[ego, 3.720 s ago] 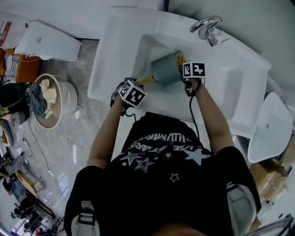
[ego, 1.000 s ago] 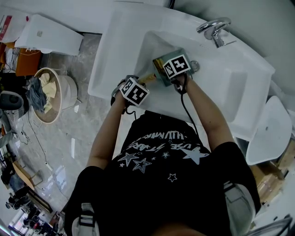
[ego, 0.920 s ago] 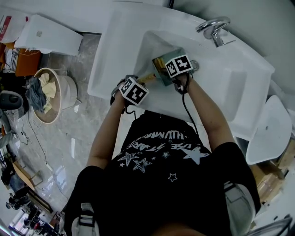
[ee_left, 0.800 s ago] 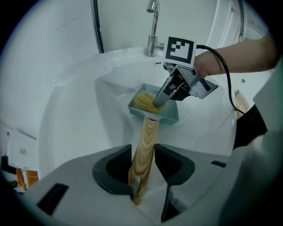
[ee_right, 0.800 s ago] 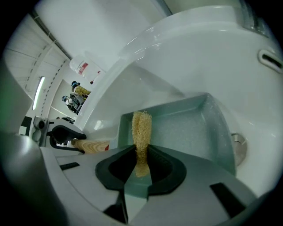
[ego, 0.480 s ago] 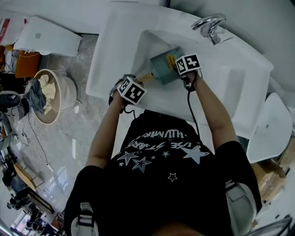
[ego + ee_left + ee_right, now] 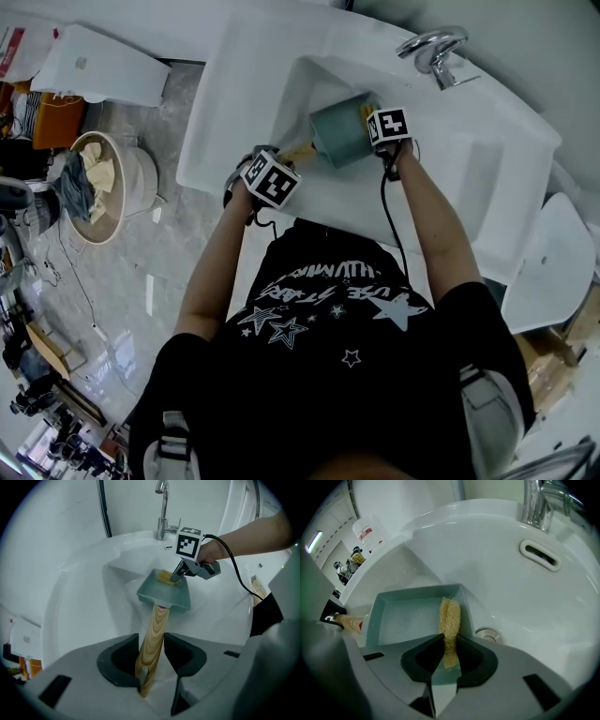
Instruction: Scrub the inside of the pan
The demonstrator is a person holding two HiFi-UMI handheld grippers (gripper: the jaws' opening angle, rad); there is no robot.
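Observation:
A square grey-green pan (image 7: 339, 133) (image 7: 167, 591) (image 7: 412, 616) with a wooden handle (image 7: 153, 641) is held tilted in the white sink basin (image 7: 309, 84). My left gripper (image 7: 152, 660) (image 7: 270, 178) is shut on the wooden handle at the sink's front edge. My right gripper (image 7: 449, 651) (image 7: 388, 127) is shut on a yellow loofah scrubber (image 7: 450, 623) (image 7: 165, 577). The scrubber rests on the pan's inside at its right wall. The pan's handle end (image 7: 349, 621) shows at the left of the right gripper view.
A chrome tap (image 7: 431, 52) (image 7: 162, 508) stands at the back of the sink, with an overflow slot (image 7: 539, 555) and drain (image 7: 488, 633) near the pan. A bucket of rags (image 7: 98, 192) stands on the floor at left. A white lid (image 7: 553, 253) lies right.
My right gripper with the scrubber has moved from over the pan's middle to its right side. The pan now shows more of its inside. The left gripper has kept its hold.

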